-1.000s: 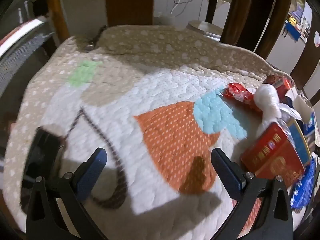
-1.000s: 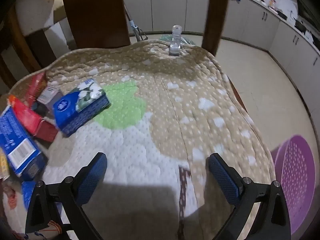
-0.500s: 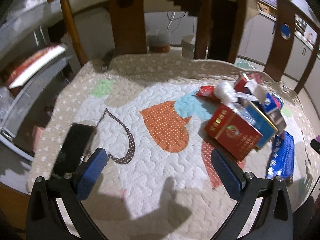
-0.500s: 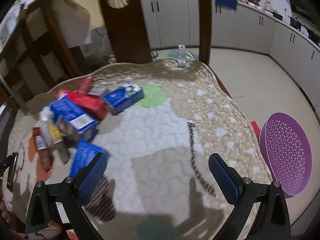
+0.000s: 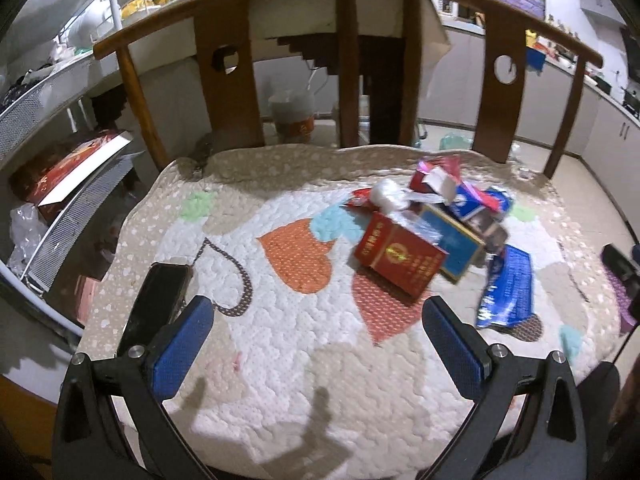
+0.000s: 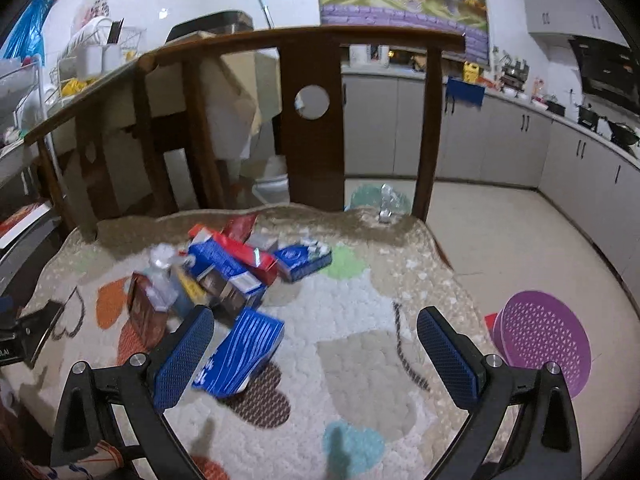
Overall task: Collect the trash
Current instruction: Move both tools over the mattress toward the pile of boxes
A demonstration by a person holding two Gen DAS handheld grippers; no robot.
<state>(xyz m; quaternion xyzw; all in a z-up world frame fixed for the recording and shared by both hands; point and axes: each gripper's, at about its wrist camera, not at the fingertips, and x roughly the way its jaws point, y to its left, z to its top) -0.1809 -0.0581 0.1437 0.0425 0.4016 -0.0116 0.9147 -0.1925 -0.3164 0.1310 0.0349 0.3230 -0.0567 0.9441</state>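
Observation:
A pile of trash lies on a quilted heart-pattern cushion [image 5: 280,340] across two wooden chairs. It holds a red box [image 5: 400,258], blue boxes [image 5: 456,248], a crumpled white wrapper [image 5: 386,194] and a flat blue packet [image 5: 508,290]. The right wrist view shows the same pile [image 6: 224,272] and the blue packet [image 6: 240,354]. My left gripper [image 5: 316,352] is open and empty, well short of the red box. My right gripper [image 6: 316,360] is open and empty, with its left finger beside the blue packet.
A black phone [image 5: 156,312] lies at the cushion's left edge. A purple mesh basket [image 6: 544,344] stands on the floor to the right. Wooden chair backs [image 5: 228,92] rise behind the cushion. A wire rack [image 5: 60,208] is at left. A small clear bottle [image 6: 386,208] stands at the far edge.
Both grippers have pulled back and up from the cushion. The trash pile, chair backs and purple basket have come fully into view. Both stay open and empty.

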